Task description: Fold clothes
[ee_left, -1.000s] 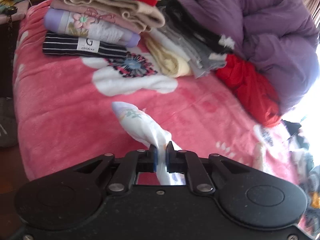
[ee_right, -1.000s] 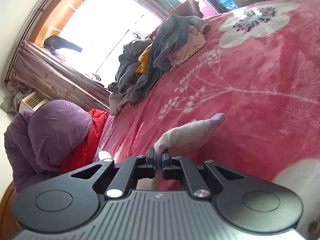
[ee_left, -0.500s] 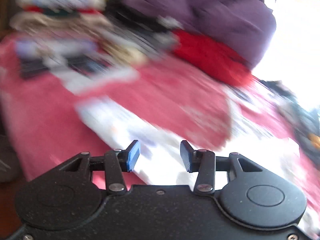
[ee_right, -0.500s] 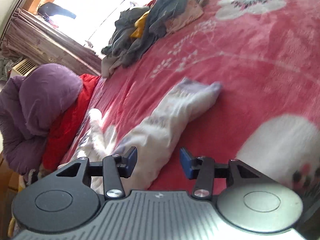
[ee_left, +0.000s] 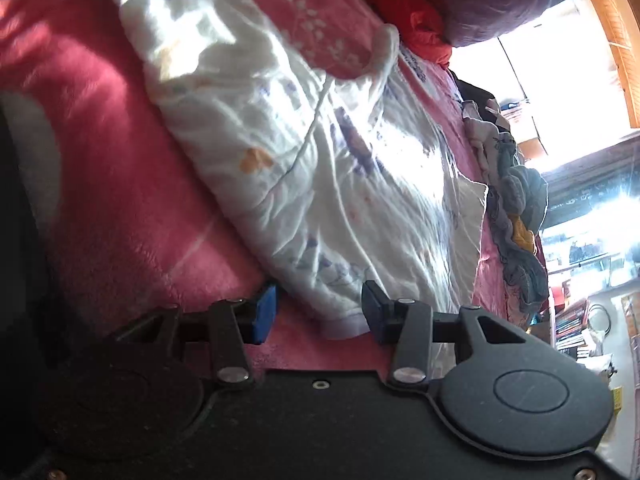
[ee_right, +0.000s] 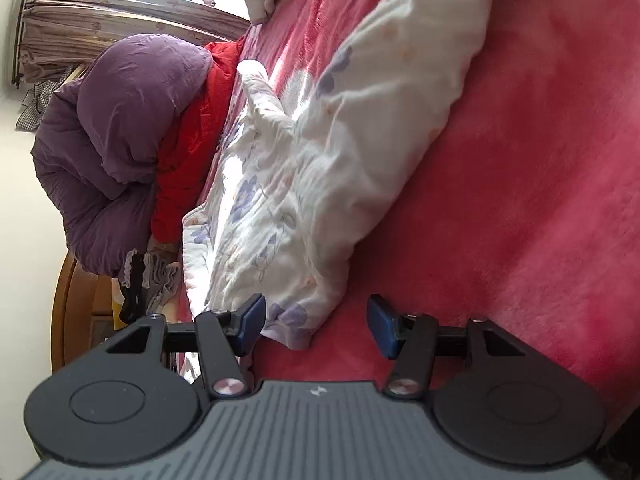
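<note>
- The left gripper (ee_left: pixel 318 316) has its jaws spread wide and empty; the white floral garment (ee_left: pixel 304 152) lies on the pink blanket (ee_left: pixel 120 184), its hem end between the fingertips.
- The right gripper (ee_right: pixel 316 326) also gapes empty; the garment's (ee_right: pixel 320 152) cuff sits just ahead of its left finger (ee_right: pixel 250 322).

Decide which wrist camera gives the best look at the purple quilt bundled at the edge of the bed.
The right wrist view: the purple quilt shows almost whole, bunched beside the red garment. The left wrist view catches only a dark corner of it at the top, against window glare.
</note>
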